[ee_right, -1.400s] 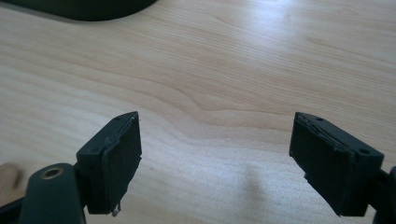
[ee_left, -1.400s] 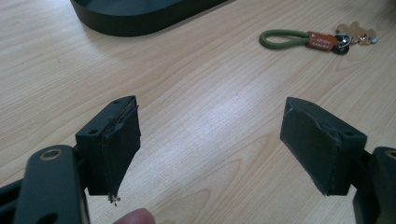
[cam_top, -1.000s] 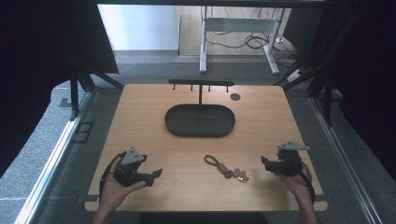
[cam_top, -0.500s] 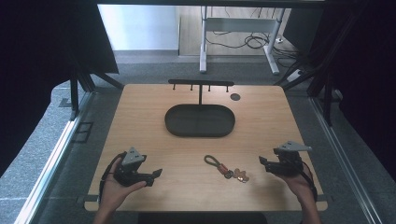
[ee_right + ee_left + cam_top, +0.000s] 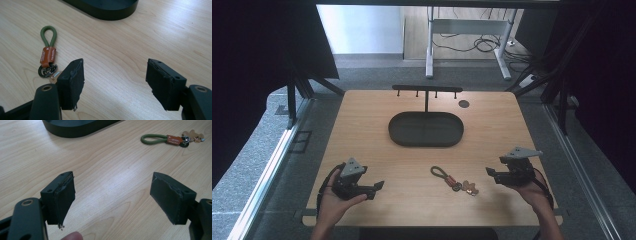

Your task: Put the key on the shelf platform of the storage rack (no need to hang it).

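Note:
A keychain (image 5: 453,180) with a green cord loop, a brown tag and metal keys lies flat on the wooden table (image 5: 362,130), near the front. My left gripper (image 5: 378,189) rests at the front left, pointing right toward the keychain (image 5: 172,139). It (image 5: 112,195) is open, with bare wood between its pads. My right gripper (image 5: 490,174) hovers at the front right, pointing left. Its (image 5: 115,75) jaws have just been closing a little but stand open with nothing between them. The keychain (image 5: 48,56) lies left of and beyond its left pad.
A black oval tray (image 5: 425,142) sits at the table's middle, with a black hook rack (image 5: 427,90) standing behind it. A small dark disc (image 5: 464,104) lies at the back right. Dark curtains and metal frame legs flank the table.
My right gripper has lifted slightly and edged toward the keychain. The left gripper and the keychain have stayed where they were.

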`<state>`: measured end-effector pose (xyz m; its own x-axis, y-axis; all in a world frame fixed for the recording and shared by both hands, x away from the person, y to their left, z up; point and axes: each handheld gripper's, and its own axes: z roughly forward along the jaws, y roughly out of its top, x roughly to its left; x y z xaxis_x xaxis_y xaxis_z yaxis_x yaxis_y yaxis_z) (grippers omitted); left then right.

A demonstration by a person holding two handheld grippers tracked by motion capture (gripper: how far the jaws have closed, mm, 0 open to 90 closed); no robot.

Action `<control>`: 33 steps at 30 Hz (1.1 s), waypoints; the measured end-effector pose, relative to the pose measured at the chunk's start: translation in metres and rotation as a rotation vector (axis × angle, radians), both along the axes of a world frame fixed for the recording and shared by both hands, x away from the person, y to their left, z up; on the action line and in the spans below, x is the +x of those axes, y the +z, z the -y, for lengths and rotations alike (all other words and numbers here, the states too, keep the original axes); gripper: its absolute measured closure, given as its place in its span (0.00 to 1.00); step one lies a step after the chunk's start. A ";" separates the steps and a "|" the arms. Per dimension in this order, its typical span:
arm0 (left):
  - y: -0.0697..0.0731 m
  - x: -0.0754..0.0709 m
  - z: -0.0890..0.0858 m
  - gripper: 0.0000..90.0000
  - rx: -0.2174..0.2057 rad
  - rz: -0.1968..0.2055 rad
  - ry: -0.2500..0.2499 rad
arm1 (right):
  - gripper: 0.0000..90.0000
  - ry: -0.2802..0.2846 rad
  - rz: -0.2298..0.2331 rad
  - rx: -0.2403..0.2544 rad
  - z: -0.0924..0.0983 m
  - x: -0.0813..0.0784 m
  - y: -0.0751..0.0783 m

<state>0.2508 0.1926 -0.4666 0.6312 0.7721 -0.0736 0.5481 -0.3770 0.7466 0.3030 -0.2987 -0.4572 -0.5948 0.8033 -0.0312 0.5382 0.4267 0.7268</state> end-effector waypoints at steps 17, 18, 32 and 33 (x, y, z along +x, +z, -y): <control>0.000 -0.001 0.002 0.23 0.000 -0.003 -0.013 | 0.41 0.094 -0.060 -0.092 -0.031 0.012 0.024; 0.000 -0.001 0.002 0.23 -0.001 -0.002 -0.013 | 0.42 0.100 -0.057 -0.097 -0.033 0.013 0.024; -0.001 -0.001 0.005 0.23 0.001 -0.005 -0.020 | 0.48 0.172 -0.065 -0.106 -0.061 0.018 0.028; 0.000 -0.001 0.005 0.23 0.003 -0.005 -0.021 | 0.49 0.176 -0.065 -0.106 -0.062 0.018 0.028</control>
